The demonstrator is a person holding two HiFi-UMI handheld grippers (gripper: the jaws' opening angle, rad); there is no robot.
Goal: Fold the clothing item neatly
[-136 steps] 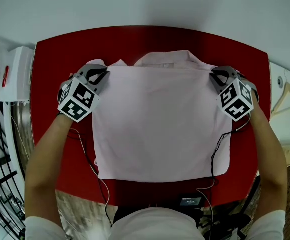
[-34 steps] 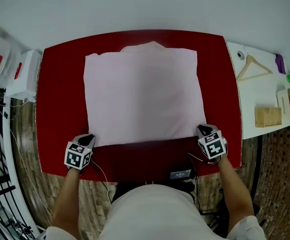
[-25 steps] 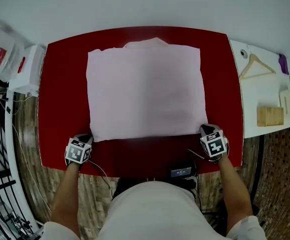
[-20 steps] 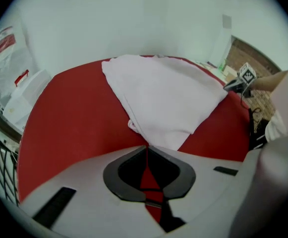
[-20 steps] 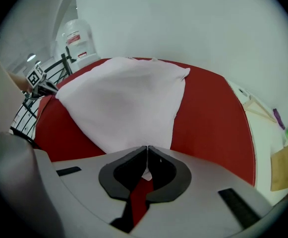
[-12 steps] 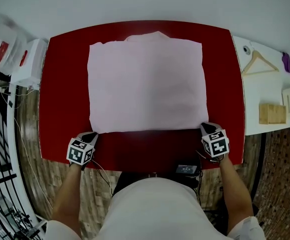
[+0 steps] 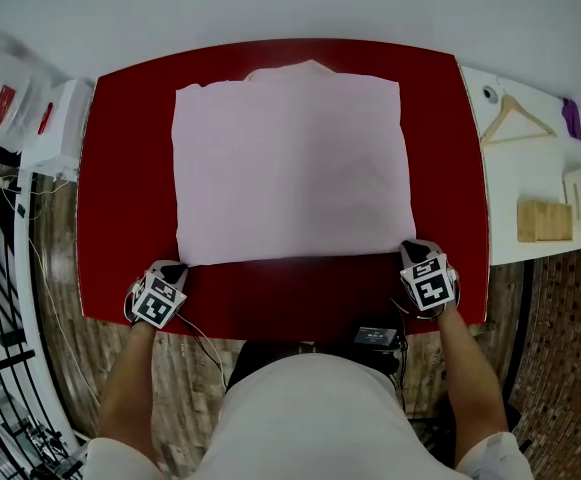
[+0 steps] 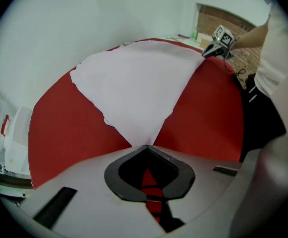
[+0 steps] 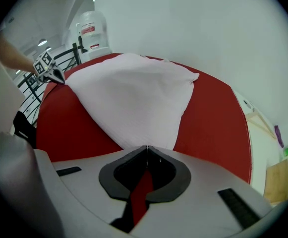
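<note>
Grey left gripper [image 8: 146,148] jaws shut, apparently pinching the near left corner of the pink shirt [image 7: 290,168]; right gripper [image 9: 146,148] shut the same way on the near right corner. Shirt lies flat, spread across the red desk [image 7: 120,188], collar end at far side, both grippers at the near edge

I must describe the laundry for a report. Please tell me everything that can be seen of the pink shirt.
The shirt is pale pink, thin cloth, folded into a smooth, nearly square shape; a collar peeks out at its far edge. It lies flat on the red table. Its two near corners are pinched in the closed left gripper and right gripper.
</note>
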